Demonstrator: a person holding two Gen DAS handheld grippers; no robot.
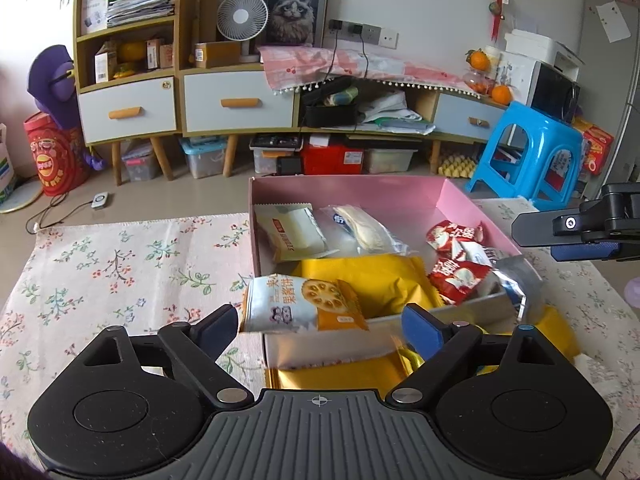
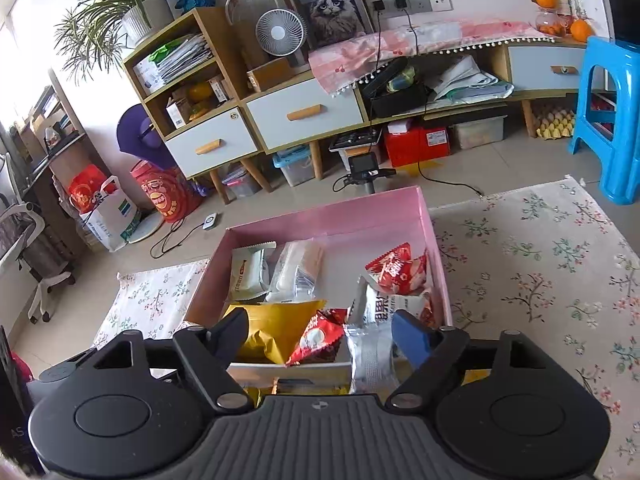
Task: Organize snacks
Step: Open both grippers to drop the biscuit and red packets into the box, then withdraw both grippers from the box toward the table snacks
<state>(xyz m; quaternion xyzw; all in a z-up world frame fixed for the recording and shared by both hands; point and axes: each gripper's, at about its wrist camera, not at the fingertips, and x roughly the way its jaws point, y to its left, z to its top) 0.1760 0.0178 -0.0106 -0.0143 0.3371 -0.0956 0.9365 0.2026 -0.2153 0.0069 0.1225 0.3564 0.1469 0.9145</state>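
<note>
Left wrist view: your left gripper (image 1: 318, 322) stands wide apart, holding nothing, with the biscuit packet (image 1: 304, 306) lying crosswise between the fingers, propped on the near left corner of the pink box (image 1: 472, 204), so this hand is nearest it. Right wrist view: your right gripper (image 2: 320, 330) is also spread and empty, the silver packet (image 2: 370, 350) draped over the box's near wall, long axis running toward you, beside the blue finger (image 2: 412, 340); contact unclear.
</note>
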